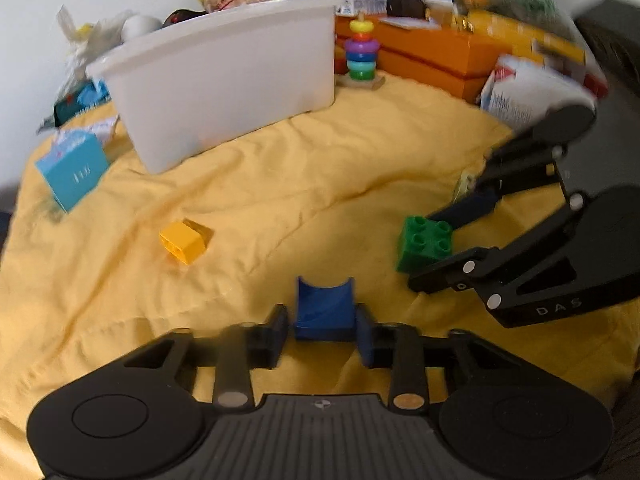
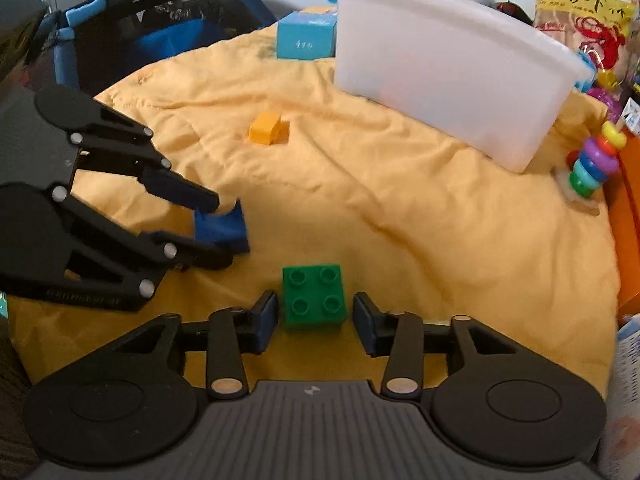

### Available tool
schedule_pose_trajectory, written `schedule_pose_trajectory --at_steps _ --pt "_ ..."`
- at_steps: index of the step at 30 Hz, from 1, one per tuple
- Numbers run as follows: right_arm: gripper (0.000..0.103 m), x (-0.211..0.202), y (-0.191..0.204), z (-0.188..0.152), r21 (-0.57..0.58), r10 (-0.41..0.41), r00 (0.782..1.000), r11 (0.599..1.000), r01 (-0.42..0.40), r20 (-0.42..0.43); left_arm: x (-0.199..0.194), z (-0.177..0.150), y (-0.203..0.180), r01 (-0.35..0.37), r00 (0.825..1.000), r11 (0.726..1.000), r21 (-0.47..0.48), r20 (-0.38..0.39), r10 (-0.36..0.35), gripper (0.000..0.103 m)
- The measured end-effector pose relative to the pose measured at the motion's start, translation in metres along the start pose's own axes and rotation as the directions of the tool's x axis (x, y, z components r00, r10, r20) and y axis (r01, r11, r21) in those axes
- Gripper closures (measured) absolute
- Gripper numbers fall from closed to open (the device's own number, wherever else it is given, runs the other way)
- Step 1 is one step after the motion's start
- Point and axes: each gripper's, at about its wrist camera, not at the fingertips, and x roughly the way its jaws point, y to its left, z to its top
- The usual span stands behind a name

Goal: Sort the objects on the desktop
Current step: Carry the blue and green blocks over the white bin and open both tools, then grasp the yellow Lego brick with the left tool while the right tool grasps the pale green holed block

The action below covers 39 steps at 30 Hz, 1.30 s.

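A blue curved block [image 1: 325,307] lies on the yellow cloth between the fingers of my left gripper [image 1: 322,336], whose pads touch its sides; it also shows in the right wrist view [image 2: 221,229]. A green studded brick [image 2: 314,295] sits between the open fingers of my right gripper [image 2: 315,320], with gaps on both sides; it also shows in the left wrist view [image 1: 425,243]. A yellow brick [image 1: 186,241] lies alone farther out, and shows in the right wrist view [image 2: 269,128]. A white bin [image 1: 224,80] stands at the back.
A light-blue box [image 1: 72,172] lies left of the bin. A ring-stacker toy [image 1: 362,56] and orange boxes [image 1: 432,56] stand at the back right, with piled toys and bags behind. A dark bag [image 2: 160,20] sits beyond the cloth's left edge.
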Motion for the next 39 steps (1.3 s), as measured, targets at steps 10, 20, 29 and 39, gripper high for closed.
schedule_pose_trajectory --at_steps 10,20,29,39 --pt "0.069 -0.036 -0.026 0.046 0.000 -0.045 0.991 0.999 0.045 0.125 -0.044 0.072 0.037 -0.043 0.968 0.996 -0.075 0.243 0.060 0.069" --pt "0.069 -0.062 -0.113 0.174 0.264 -0.270 0.889 0.948 0.179 0.370 -0.033 0.217 0.087 -0.198 0.885 0.973 -0.116 0.406 0.228 0.069" --pt "0.057 -0.048 -0.132 0.168 0.323 -0.314 0.886 0.924 0.202 0.343 -0.027 0.186 0.097 -0.152 0.916 0.967 -0.204 0.338 0.215 0.054" --pt "0.060 -0.063 -0.089 0.064 0.298 -0.291 0.930 0.929 0.219 0.223 -0.006 0.062 0.062 -0.209 0.968 0.949 -0.235 0.087 0.235 0.063"
